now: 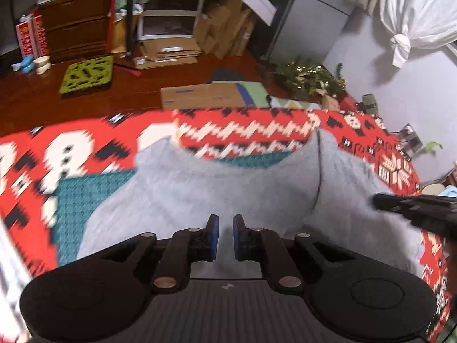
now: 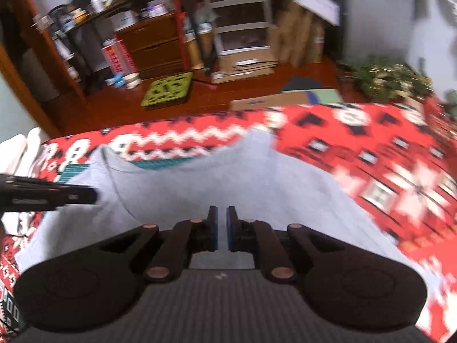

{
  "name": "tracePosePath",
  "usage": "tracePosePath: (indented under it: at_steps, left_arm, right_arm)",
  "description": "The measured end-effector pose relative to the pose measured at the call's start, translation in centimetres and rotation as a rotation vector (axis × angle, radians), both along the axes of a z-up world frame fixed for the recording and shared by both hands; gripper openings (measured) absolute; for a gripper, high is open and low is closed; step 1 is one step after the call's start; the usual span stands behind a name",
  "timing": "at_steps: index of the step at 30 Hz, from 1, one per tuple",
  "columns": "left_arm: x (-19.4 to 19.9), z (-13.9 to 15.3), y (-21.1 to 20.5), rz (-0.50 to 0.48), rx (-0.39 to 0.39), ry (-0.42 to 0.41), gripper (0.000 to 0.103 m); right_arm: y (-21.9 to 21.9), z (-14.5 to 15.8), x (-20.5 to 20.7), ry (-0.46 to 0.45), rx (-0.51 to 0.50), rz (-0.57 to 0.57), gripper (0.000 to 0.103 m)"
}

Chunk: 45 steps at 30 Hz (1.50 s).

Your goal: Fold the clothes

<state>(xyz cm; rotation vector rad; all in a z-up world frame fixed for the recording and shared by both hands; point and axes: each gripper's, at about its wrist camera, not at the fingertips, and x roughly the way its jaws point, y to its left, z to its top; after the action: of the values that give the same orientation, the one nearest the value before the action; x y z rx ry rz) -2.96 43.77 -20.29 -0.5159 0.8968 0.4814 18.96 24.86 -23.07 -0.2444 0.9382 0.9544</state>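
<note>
A grey garment (image 1: pixel 200 188) lies spread on a red patterned blanket (image 1: pixel 242 128), its far edge sagging in a curve and a crease running down its right side. My left gripper (image 1: pixel 225 220) sits at the garment's near edge, blue pads almost together with grey cloth in the narrow gap. The right gripper (image 1: pixel 414 208) shows as a black tip over the cloth at the right. In the right wrist view my right gripper (image 2: pixel 222 211) is likewise nearly closed on the near edge of the garment (image 2: pixel 228 177). The left gripper (image 2: pixel 51 195) reaches in from the left over the blanket (image 2: pixel 371 148).
Past the blanket's far edge is a wooden floor with a flat cardboard box (image 1: pixel 202 95), a green mat (image 1: pixel 87 74) and a pile of festive greenery (image 1: pixel 308 78). Shelves, drawers and boxes line the back wall. White cloth (image 2: pixel 17 148) lies at the blanket's left edge.
</note>
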Motion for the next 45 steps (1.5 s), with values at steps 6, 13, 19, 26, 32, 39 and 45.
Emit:
tracePosePath:
  at_steps: [6,13,19,26,32,39,45]
  left_arm:
    - [-5.0,-0.4,-1.6,0.061,0.014,0.085,0.009]
    - [-11.5,-0.3,-1.2,0.277,-0.027,0.158,0.009]
    - [-14.1,0.0,-0.7,0.364,-0.073,0.173,0.016]
    - [-15.7,0.0,-0.2,0.418,-0.057,0.193,0.018]
    - [-17.2,-0.2,0.1,0.44,-0.001,0.258,0.027]
    - [-18.1,-1.5,0.9,0.481,0.021,0.273,0.037]
    - [-18.0,-1.9,1.0,0.482,0.029,0.246,0.004]
  right_arm:
    - [-9.4,1.0,2.9,-0.11,-0.093,-0.259,0.013]
    - [-15.8,-1.3,8.6,-0.089,-0.169,-0.354,0.027]
    - [-15.6,-2.7,9.4,-0.071,-0.186,-0.301,0.027]
    - [-14.9,-2.4,8.9,-0.091,-0.205,-0.323,0.001]
    - [-15.1,-2.6,10.9,-0.143,-0.241,-0.372,0.001]
    - [-14.7,-2.8,10.7,-0.153,-0.264,-0.363,0.001]
    - [-14.5,-2.9,10.6,-0.137,-0.271,-0.367,0.001]
